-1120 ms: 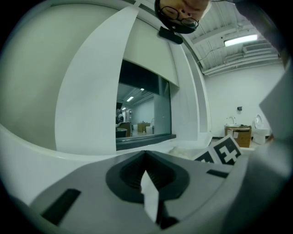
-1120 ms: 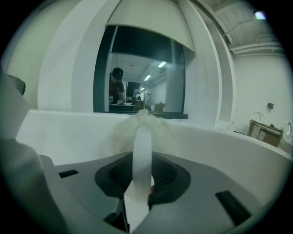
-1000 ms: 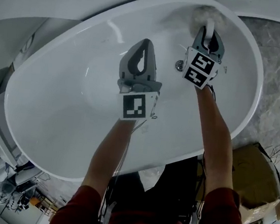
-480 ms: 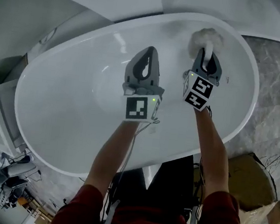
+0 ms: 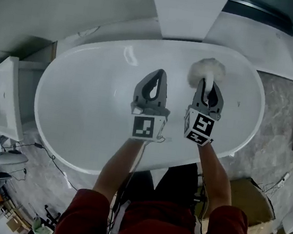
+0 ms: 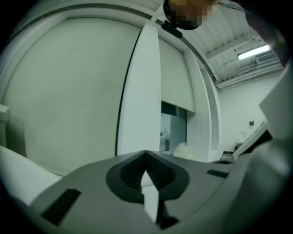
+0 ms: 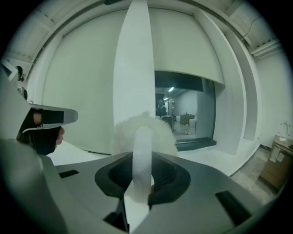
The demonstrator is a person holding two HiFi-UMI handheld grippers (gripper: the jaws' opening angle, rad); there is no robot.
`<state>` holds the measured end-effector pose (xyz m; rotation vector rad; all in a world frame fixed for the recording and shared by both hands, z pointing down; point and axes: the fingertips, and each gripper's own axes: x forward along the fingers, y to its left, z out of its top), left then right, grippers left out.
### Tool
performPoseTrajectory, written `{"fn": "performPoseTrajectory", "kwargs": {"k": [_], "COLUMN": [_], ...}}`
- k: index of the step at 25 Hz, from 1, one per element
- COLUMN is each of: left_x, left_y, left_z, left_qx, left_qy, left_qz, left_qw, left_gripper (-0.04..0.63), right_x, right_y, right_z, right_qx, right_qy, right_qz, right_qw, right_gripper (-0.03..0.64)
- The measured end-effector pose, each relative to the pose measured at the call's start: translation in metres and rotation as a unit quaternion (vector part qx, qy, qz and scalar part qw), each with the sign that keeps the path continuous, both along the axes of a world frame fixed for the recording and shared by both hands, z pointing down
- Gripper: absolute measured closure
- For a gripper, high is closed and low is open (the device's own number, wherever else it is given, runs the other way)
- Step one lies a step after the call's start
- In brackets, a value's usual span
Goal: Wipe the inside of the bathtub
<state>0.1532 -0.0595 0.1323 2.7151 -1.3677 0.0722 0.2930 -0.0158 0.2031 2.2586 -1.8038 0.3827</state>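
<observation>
Since a second ago, both grippers have lifted away from the one bathtub (image 5: pixel 81 126), and the single fluffy brush (image 5: pixel 206 71) has come off its far wall. The right gripper (image 5: pixel 209 85) clamps the brush's handle above the tub's far end. The left gripper (image 5: pixel 158 73) is closed on nothing.
</observation>
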Motion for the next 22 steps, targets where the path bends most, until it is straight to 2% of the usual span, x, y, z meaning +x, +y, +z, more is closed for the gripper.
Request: {"fn": "performPoseTrajectory", "kwargs": {"k": [5, 9, 14, 18, 22], "left_x": [-0.100, -0.159, -0.211, -0.244, -0.255], "left_y": [0.012, 0.036, 0.068, 0.091, 0.120], "left_z": [-0.057, -0.106, -0.149, -0.183, -0.207], "left_qx": [-0.019, -0.003, 0.010, 0.029, 0.034], "left_qy": [0.005, 0.018, -0.006, -0.008, -0.008], "left_qz": [-0.017, -0.001, 0.026, 0.020, 0.014], "left_qw": [0.9997, 0.9998, 0.9996, 0.9993, 0.9993], "left_gripper": [0.580, 0.580, 0.580, 0.580, 0.580], "right_x": [-0.100, -0.164, -0.212, -0.242, -0.262], "right_y": [0.012, 0.034, 0.064, 0.082, 0.109], "right_z": [-0.075, -0.144, -0.206, -0.238, -0.255], "right_qx": [0.016, 0.038, 0.060, 0.072, 0.074], "right_qy": [0.010, 0.011, -0.002, 0.003, -0.050], "right_qz": [-0.032, -0.014, 0.010, -0.009, -0.034], "right_qw": [0.999, 0.999, 0.998, 0.997, 0.995], "right_gripper": [0.522, 0.522, 0.522, 0.522, 0.522]}}
